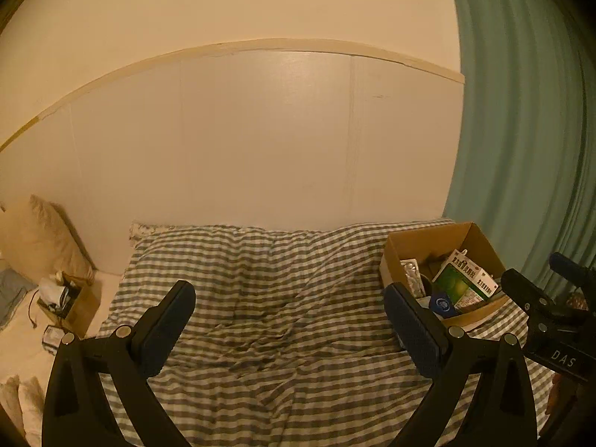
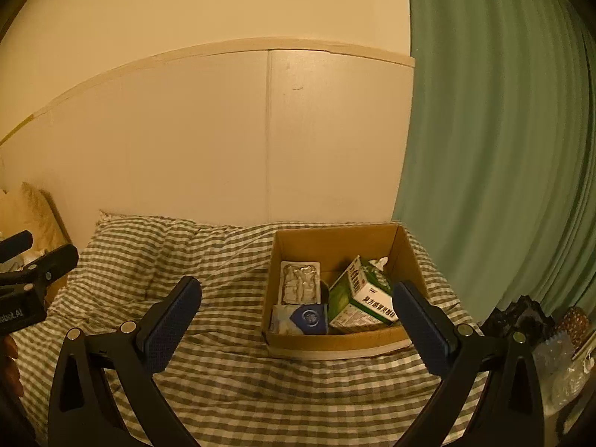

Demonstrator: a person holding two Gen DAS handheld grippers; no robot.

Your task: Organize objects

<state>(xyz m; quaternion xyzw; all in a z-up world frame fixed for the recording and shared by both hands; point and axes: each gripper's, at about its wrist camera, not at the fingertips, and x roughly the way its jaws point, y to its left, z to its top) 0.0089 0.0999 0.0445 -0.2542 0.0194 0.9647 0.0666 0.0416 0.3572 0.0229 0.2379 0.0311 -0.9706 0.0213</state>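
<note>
So there's a bed covered in a gray-and-white checked blanket (image 2: 223,372), pushed up against a cream panelled headboard (image 1: 260,141) with a green curtain (image 2: 484,149) hanging at the right. An open cardboard box (image 2: 335,240) sits on the blanket near the curtain side. Inside it, a green-and-white medicine carton (image 2: 357,298) leans tilted at the right, a silver blister pack (image 2: 300,283) lies flat at the left, and a small blue-and-white packet (image 2: 301,318) sits at the front wall. The left gripper (image 1: 288,326) hangs over bare blanket, fingers spread wide with nothing in them, box off to its right. The right gripper (image 2: 298,326) is just in front of the box, its 2 fingers also wide apart and holding nothing.
</note>
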